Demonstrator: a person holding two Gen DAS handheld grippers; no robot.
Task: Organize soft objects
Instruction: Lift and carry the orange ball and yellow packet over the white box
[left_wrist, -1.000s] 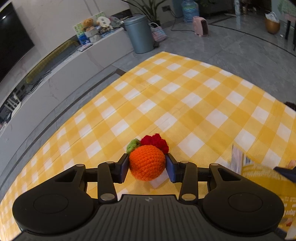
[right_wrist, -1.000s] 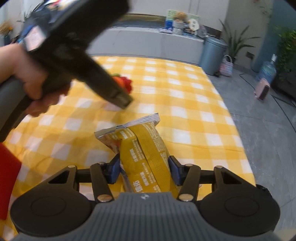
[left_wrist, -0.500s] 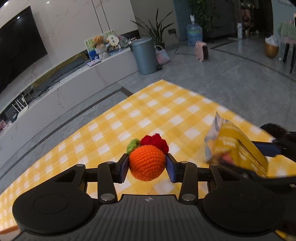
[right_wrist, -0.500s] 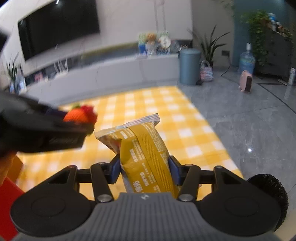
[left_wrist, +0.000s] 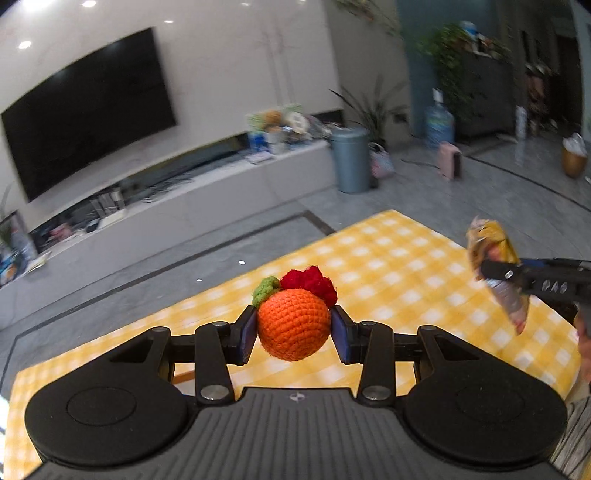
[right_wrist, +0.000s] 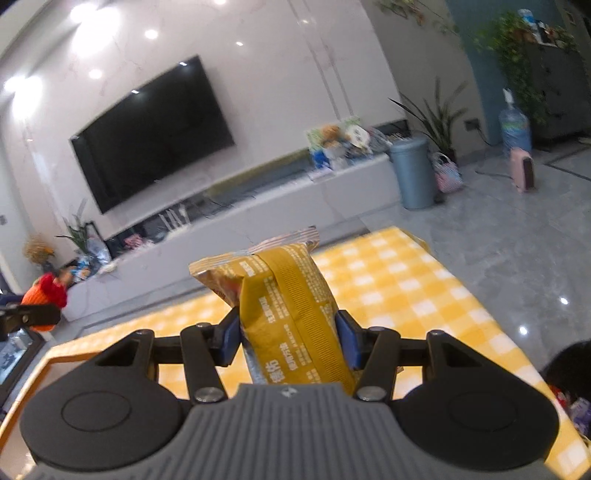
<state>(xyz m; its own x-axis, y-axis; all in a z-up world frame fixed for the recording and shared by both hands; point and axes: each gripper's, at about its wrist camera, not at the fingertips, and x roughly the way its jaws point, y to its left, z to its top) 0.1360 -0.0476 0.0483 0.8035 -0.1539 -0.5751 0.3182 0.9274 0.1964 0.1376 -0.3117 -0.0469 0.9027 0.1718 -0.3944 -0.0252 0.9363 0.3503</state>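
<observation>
The left gripper (left_wrist: 294, 334) is clamped on a crocheted orange ball (left_wrist: 293, 324) at the lower centre of its frame, both blue pads pressed against the ball's sides. The right gripper (right_wrist: 288, 341) is clamped on a yellow snack packet (right_wrist: 291, 314), which stands upright between its pads at frame centre. Both are held above a yellow checked tablecloth (left_wrist: 388, 266). Beyond it, a grey bin (right_wrist: 412, 171) stands on the tiled floor, right of centre. A black television (right_wrist: 151, 133) hangs upper left.
</observation>
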